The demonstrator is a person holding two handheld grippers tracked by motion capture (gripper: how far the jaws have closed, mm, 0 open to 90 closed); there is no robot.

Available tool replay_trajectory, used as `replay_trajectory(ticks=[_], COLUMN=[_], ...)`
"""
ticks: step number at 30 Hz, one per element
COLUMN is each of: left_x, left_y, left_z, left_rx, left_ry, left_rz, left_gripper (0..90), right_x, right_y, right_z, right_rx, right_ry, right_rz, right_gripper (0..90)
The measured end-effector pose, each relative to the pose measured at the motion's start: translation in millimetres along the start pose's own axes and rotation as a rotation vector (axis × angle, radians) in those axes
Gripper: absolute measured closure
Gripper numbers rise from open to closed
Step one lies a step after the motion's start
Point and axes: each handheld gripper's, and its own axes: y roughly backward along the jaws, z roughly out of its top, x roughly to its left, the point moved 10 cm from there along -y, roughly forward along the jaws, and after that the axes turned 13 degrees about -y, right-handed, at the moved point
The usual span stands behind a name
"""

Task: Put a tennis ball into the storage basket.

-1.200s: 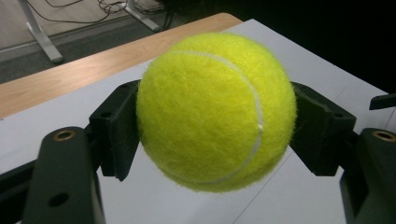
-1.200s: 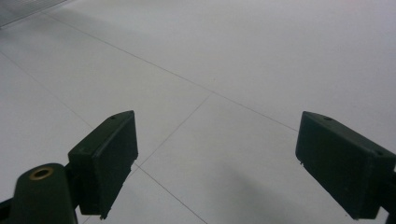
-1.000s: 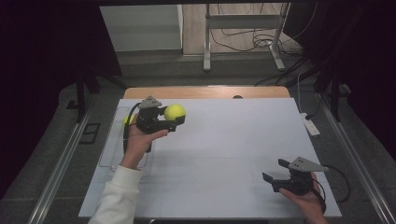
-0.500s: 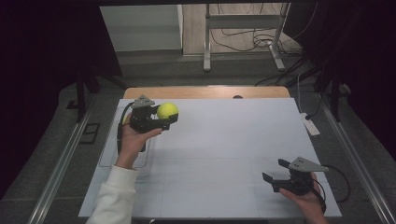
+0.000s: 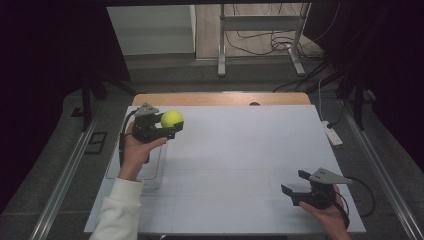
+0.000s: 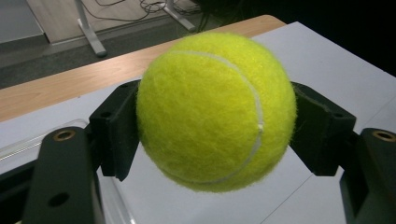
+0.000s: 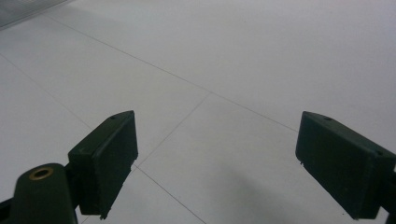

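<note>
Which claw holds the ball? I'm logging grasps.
The left claw: its jaws clamp the yellow tennis ball above the table's far left. The right claw stands open, empty.

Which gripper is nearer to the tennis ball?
Left. The left gripper is shut on the tennis ball, clear of the table; the right gripper is far off, open, near the table's opposite corner.

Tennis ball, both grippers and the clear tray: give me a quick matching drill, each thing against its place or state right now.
Things:
1. tennis ball
2. left gripper
3. right gripper
4. clear tray

States:
A. jaws wide apart, nothing between them
B. lying on the table at its left edge
C. yellow-green, lifted off the table
D. shut on the ball

Pairs: 1-C, 2-D, 3-A, 4-B
</note>
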Motion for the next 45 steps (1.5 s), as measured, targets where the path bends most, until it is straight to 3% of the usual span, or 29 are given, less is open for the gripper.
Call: replay_trajectory(ticks=[19, 45], left_x=[39.9, 60.7], left_y=[8.0, 23.3], left_z=[-23.5, -54.2], left_rx=[0.045, 0.11], left_ry=[0.064, 0.097], left_rz=[0.091, 0.153], left_gripper=[26.7, 26.7], right_x=[-0.3, 0.3], right_y=[-1.2, -2.6], right_z=[-0.9, -1.3], right_rx=[0.006, 0.01], right_ry=[0.005, 0.011], right_rz=[-0.003, -0.003], right_gripper=[13.5, 13.4])
